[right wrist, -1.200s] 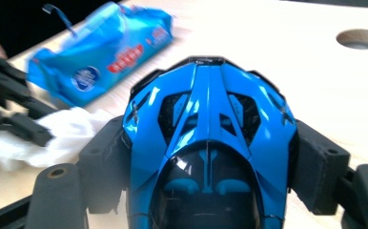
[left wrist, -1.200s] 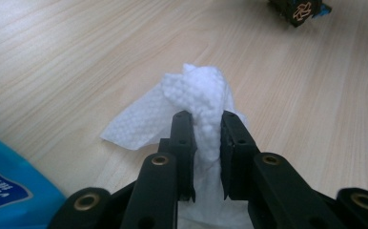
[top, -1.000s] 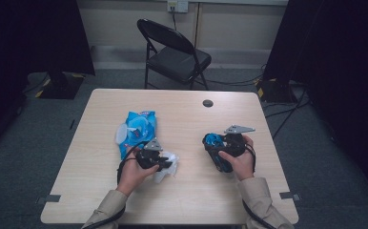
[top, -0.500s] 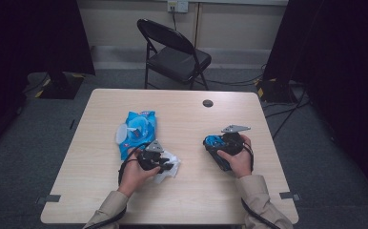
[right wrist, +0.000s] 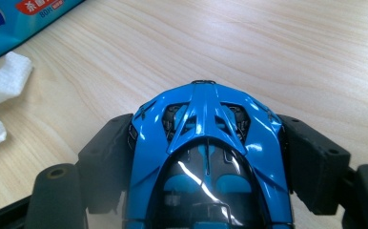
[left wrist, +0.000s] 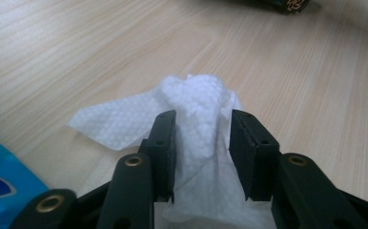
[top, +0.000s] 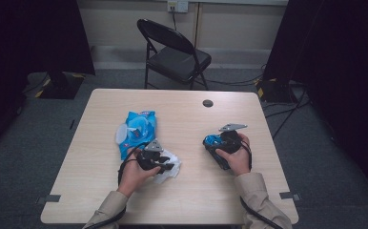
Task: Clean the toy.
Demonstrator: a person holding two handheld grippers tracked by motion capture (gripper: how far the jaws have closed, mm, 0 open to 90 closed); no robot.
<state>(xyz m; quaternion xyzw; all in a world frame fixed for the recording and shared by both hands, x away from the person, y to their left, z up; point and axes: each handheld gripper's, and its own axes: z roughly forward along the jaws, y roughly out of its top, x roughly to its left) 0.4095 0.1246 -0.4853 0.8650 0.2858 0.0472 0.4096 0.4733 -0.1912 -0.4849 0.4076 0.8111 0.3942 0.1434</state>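
Left gripper [left wrist: 199,138] fingers pinch a white wipe; right gripper [right wrist: 206,162] fingers clamp a blue toy car.

Left gripper view: the white wipe [left wrist: 191,109] sits bunched between the two fingers [left wrist: 163,143], both pressing its sides; its loose end spreads forward past the fingertips onto the desk [left wrist: 315,81]. A corner of the blue wipes pack [left wrist: 5,186] lies just beside the left finger's base. Right gripper view: the blue toy car [right wrist: 206,143] is held between the closed fingers [right wrist: 108,157], gripped at both flanks, its end projecting beyond the fingertips above the desk. High view: the car sits right of the wipe, well apart from it.
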